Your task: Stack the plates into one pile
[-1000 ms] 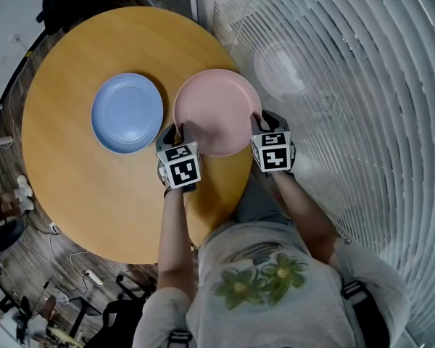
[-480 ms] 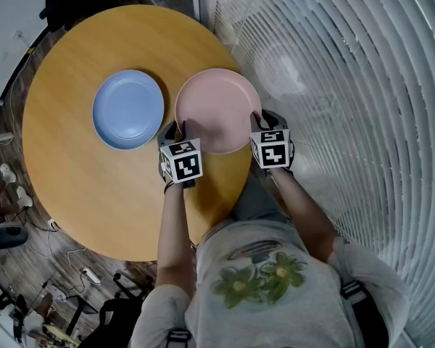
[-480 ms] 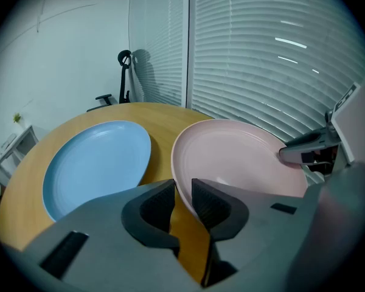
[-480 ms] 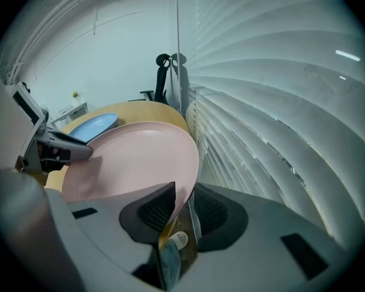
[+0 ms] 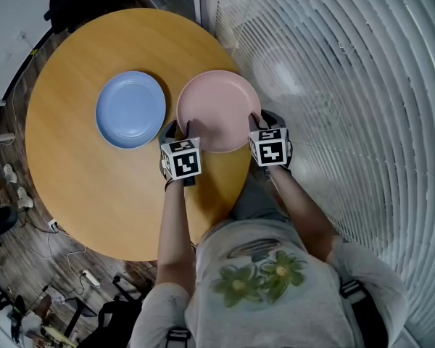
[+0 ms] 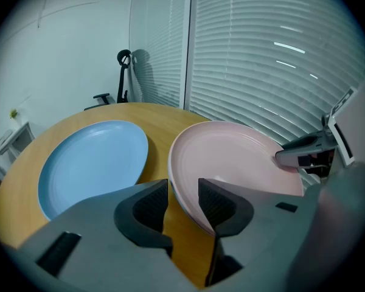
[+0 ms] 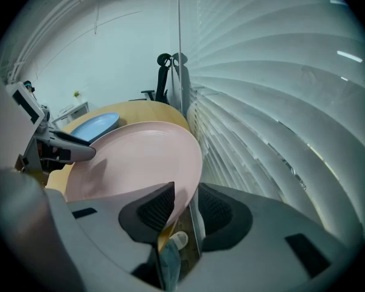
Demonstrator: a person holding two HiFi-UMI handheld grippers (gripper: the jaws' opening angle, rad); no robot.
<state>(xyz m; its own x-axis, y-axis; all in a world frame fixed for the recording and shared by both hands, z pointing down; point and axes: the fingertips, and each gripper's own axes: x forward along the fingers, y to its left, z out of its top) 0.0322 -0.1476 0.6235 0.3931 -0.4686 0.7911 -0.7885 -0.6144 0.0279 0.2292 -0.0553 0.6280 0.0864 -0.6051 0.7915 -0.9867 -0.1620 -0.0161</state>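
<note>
**Q:** State of the left claw [image 6: 181, 201]?
**A:** Open. Its jaws have just been opening. The near rim of the pink plate [image 6: 231, 157] runs between them. The right pad lies over the plate's face. The left pad stands clear of the rim, with bare bench showing in the gap.

**Q:** State of the right claw [image 7: 184, 204]?
**A:** Closed on the opposite rim of the same plate. The rim passes between both pads, with the left pad against the plate's upper face.

**Q:** Location of the plates?
**A:** Pink plate: at the right edge of the bench [image 5: 80, 172], between the two claws. Blue plate [image 5: 130, 109]: flat on the bench, just beside the pink plate on its left and not touching it. The two are not yet stacked.

**Q:** Bench surface?
**A:** Round, light wood, plain and matte.

**Q:** Room?
**A:** White slatted blinds [image 5: 348, 85] fill the side to the right of the bench. A pale wall [image 6: 61, 47] stands beyond the bench, with a dark chair [image 7: 166, 78] at the far edge. The floor [image 5: 22, 267] is dark wood planking, with cables [image 5: 72, 256] lying at the lower left.
</note>
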